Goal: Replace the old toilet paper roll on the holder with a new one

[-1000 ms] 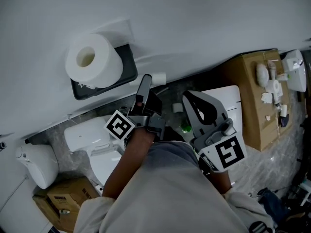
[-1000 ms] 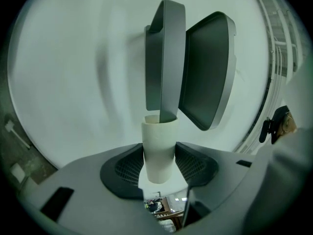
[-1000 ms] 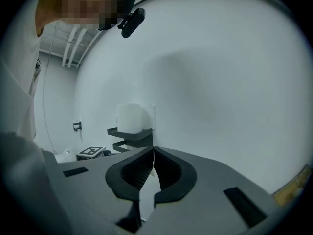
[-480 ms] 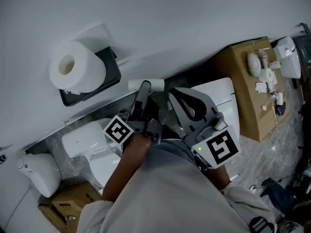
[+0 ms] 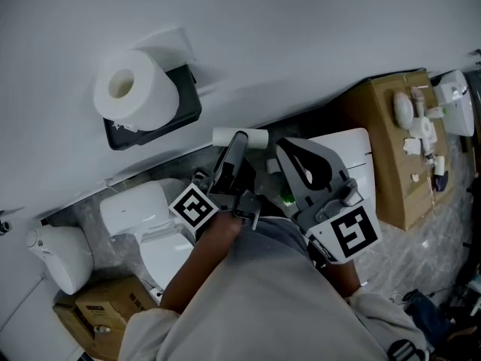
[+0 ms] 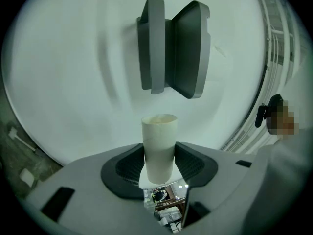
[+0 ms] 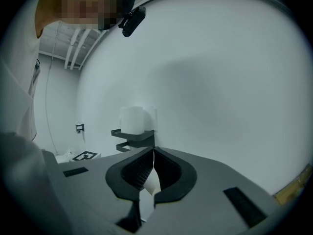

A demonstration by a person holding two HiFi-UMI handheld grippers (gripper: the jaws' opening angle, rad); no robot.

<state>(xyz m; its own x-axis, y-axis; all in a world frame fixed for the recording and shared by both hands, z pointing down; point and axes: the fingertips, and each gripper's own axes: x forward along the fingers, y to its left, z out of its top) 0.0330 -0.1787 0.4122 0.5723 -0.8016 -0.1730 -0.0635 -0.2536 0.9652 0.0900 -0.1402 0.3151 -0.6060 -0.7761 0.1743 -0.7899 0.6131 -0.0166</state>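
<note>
Pinching a smooth, pale cardboard tube upright between its ribbed jaws, the left gripper faces the flat dark-grey holder straight beyond them. The right gripper is clenched tip to tip; far ahead, slightly left of its jaws, a plump white roll sits on the holder.

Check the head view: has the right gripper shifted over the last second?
No. The right gripper sits where it did, its jaw tips the same way off to the left of the cardboard box by the wall.
</note>
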